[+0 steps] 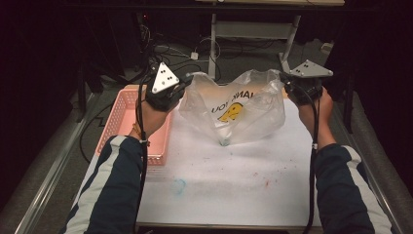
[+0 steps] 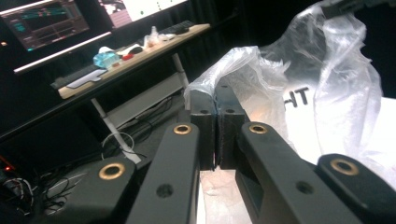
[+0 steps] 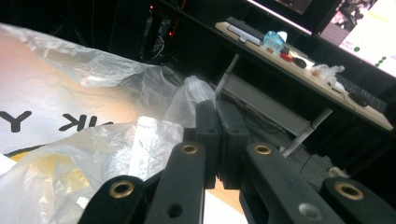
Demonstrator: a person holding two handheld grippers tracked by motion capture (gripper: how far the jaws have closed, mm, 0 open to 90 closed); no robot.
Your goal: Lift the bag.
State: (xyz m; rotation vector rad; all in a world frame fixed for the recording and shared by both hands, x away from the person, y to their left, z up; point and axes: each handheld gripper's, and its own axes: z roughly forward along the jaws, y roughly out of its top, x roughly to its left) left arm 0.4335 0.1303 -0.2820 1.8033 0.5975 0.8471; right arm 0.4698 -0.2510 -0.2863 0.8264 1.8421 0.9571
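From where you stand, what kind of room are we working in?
Likely a lab or recording workspace, not a home: a desk with monitors and a keyboard behind the table, loose cables on the floor, dark surroundings.

Overhead looks down; both close tool cameras share the bag (image 1: 234, 107)

We are counting one bag (image 1: 234, 109), one basket (image 1: 127, 105) and one table (image 1: 229, 180). We are also seeing two grippers, left (image 1: 181, 87) and right (image 1: 287, 87), and two desks' worth of nothing more than one desk (image 2: 116, 65) behind.
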